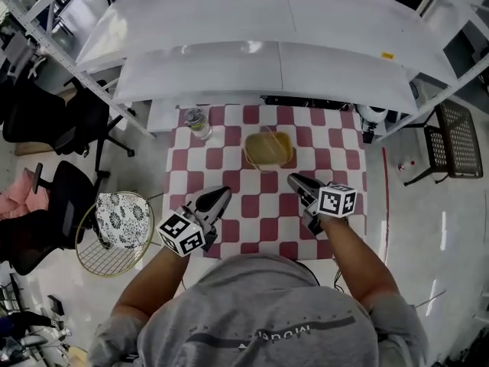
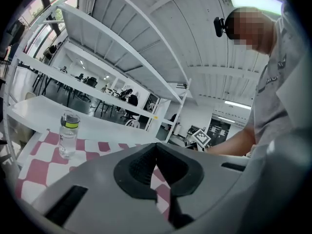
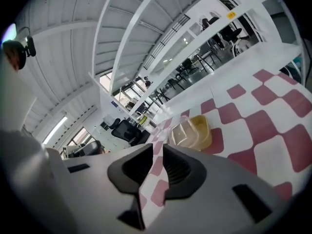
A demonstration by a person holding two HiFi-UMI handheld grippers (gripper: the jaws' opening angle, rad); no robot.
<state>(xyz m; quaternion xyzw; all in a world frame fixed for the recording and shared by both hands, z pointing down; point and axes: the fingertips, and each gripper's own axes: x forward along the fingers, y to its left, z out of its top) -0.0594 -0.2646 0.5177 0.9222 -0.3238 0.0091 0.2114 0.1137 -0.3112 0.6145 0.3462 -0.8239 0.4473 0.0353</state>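
head view looks down; gripper views, seemingly low, share the table.

In the head view the left gripper points toward 1 o'clock, its jaws closed together and empty. The right gripper points toward 11 o'clock, its jaws apart by a thin slit, empty. Both forearms are stretched forward, the elbows bent.
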